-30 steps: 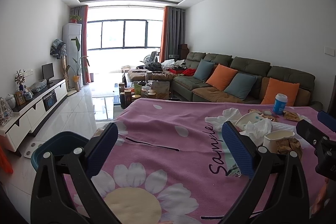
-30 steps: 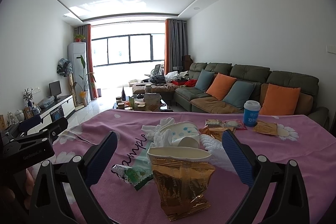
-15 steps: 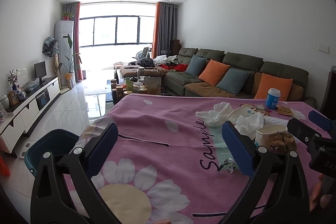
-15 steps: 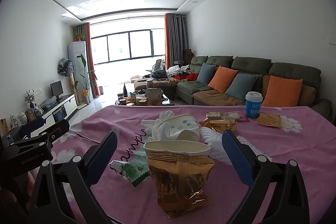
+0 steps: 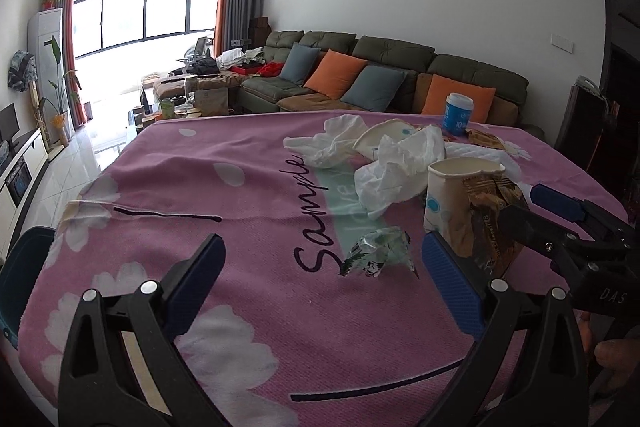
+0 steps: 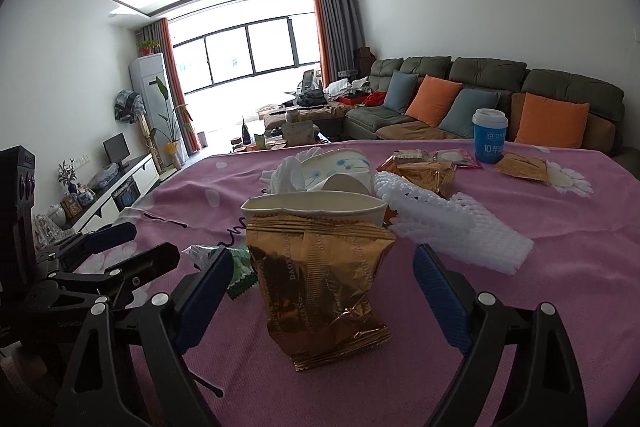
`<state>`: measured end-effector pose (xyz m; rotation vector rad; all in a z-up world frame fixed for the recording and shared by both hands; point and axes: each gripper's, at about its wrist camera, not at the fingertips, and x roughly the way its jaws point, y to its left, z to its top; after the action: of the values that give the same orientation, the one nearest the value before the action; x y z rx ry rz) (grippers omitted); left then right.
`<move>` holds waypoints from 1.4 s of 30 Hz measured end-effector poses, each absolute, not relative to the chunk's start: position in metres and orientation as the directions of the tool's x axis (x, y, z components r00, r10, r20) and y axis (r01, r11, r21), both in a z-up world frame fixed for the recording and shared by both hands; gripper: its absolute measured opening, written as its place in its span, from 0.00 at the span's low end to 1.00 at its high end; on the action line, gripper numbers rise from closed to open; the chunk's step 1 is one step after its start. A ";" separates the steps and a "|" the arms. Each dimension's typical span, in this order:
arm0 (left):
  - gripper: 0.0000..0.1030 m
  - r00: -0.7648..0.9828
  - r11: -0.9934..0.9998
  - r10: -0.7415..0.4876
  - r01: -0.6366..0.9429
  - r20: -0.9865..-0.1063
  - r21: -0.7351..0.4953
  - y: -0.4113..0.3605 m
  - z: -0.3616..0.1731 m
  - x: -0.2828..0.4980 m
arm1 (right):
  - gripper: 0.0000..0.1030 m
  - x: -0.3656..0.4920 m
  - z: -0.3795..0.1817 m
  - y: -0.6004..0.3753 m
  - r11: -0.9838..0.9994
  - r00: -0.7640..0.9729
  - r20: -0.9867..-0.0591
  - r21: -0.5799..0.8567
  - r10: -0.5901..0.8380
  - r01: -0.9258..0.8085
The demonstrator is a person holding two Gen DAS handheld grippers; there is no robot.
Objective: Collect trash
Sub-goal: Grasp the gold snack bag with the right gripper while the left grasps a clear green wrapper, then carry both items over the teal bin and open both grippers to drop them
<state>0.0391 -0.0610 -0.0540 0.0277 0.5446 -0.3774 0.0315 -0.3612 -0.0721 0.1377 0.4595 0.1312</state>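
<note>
We hold our right gripper (image 6: pixel 322 281) with its jaws closing around the gold snack wrapper (image 6: pixel 320 287), pads not yet touching it. It leans against a paper cup (image 6: pixel 316 207) on the pink tablecloth (image 6: pixel 520 307); our left gripper (image 5: pixel 320 267) gapes wide near a crumpled green wrapper (image 5: pixel 378 253)

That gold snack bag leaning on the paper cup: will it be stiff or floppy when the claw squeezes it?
The gold snack bag is creased foil, so it would probably crumple. It looks empty and light, and may slip. The paper cup behind might tip.

A green sofa (image 6: pixel 500 87) with orange cushions (image 6: pixel 552 121) stands far ahead of the tool, beyond the pink flowered cloth (image 6: pixel 540 267) on the surface.
</note>
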 end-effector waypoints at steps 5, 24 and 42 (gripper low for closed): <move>0.71 0.701 0.896 -0.421 0.422 -0.576 -0.141 -0.073 -0.074 0.060 | 0.69 0.035 -0.078 -0.365 0.977 0.869 -0.460 0.187 0.183 -0.106; 0.26 0.674 0.862 -0.503 0.437 -0.541 -0.257 -0.038 -0.062 0.061 | 0.46 0.020 -0.061 -0.346 0.950 0.834 -0.458 0.203 0.306 -0.237; 0.26 0.868 0.967 -0.023 -0.106 -0.495 -0.231 0.201 -0.017 0.016 | 0.46 0.109 -0.013 -0.163 0.697 0.589 -0.397 0.225 0.704 -0.681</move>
<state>0.0161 0.2009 -0.0166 -0.2567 0.5185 0.0439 0.1094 -0.1629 -0.0132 0.0508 0.4849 0.8066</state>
